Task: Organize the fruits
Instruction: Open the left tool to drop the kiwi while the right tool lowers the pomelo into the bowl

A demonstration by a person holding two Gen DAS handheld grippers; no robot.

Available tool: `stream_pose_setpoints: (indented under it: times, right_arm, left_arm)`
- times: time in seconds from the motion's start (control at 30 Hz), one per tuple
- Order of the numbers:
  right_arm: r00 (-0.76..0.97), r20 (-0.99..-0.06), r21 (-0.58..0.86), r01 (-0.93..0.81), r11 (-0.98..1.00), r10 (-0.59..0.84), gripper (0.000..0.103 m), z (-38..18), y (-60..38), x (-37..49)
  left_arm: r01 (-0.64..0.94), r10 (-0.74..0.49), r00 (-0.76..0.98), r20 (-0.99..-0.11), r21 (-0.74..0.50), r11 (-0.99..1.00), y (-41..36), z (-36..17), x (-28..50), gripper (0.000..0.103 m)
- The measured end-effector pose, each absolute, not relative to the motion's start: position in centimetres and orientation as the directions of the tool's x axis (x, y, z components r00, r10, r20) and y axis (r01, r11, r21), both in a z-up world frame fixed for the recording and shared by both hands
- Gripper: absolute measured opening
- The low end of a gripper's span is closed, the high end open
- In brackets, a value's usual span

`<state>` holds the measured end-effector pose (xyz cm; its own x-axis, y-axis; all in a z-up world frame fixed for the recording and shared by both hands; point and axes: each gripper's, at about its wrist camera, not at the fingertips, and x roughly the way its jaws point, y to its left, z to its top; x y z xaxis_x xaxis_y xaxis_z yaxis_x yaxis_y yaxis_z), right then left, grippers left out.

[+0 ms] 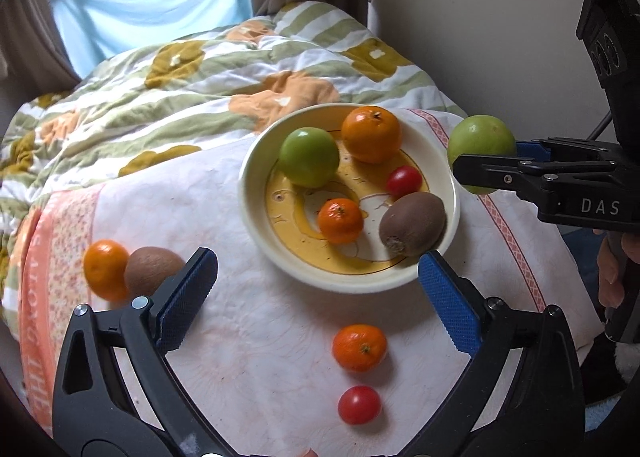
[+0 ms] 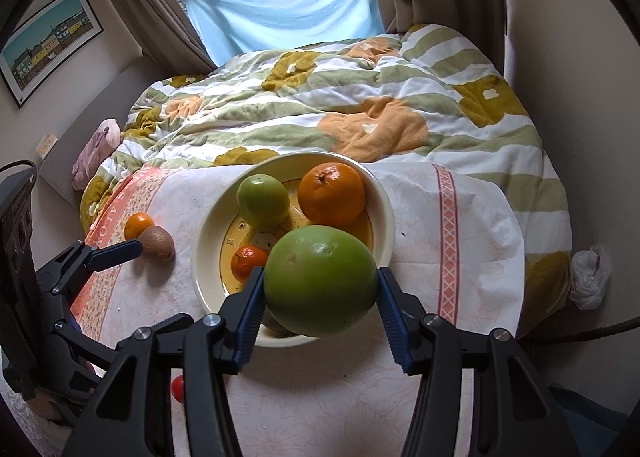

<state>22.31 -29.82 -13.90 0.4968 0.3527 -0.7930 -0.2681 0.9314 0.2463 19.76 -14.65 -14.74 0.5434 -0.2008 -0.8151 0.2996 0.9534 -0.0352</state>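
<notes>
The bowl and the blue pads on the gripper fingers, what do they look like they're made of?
The bowl looks like glazed ceramic: a smooth cream wall with soft highlights and a painted yellow design inside, though glossy melamine can't be ruled out. The blue pads on the left gripper fingers look like matte rubber or soft plastic, with a fine ribbed, knurled grip texture. The black finger arms look like moulded plastic.

Bowl (image 1: 256, 161) on cloth (image 1: 248, 321), holding two oranges, apple, tomato, kiwi | left of bowl: orange (image 1: 105, 269) touching kiwi (image 1: 152, 269) | before bowl: orange (image 1: 359, 347), then tomato (image 1: 359, 404) nearer | quilt (image 1: 160, 97) behind cloth
</notes>
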Motion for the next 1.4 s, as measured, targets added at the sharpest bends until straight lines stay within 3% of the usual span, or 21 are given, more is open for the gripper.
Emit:
stream_pose_setpoints:
  times: [0.8,0.83,0.87,0.9,0.97,1.4]
  right_arm:
    - [0.423,-0.821,0.186,-0.435,0.881,0.382,0.051,-17.9,-24.0,25.7]
    - [0.422,-0.818,0.194,-0.435,0.88,0.389,0.052,-17.9,-24.0,25.6]
    - [0.431,-0.81,0.2,-0.433,0.879,0.397,0.064,-17.8,-24.1,25.5]
    - [0.441,-0.802,0.202,-0.433,0.878,0.402,0.088,-17.6,-24.2,25.4]
    - [0.468,-0.786,0.192,-0.436,0.879,0.404,0.103,-17.0,-24.3,25.0]
    - [0.528,-0.761,0.157,-0.413,0.897,0.376,0.103,-13.9,-25.5,23.2]
  left_arm:
    - [0.163,-0.138,0.552,-0.822,-0.056,0.985,-11.0,-15.5,19.7,0.103]
    - [0.159,-0.134,0.552,-0.823,-0.054,0.986,-10.9,-15.5,19.6,0.103]
    - [0.155,-0.13,0.55,-0.825,-0.052,0.987,-10.9,-15.6,19.5,0.103]
    - [0.152,-0.127,0.55,-0.825,-0.051,0.987,-10.9,-15.5,19.5,0.103]
    - [0.146,-0.126,0.553,-0.824,-0.053,0.988,-10.7,-15.3,19.2,0.103]
    - [0.125,-0.107,0.607,-0.788,-0.039,0.991,-9.9,-11.9,17.2,0.103]
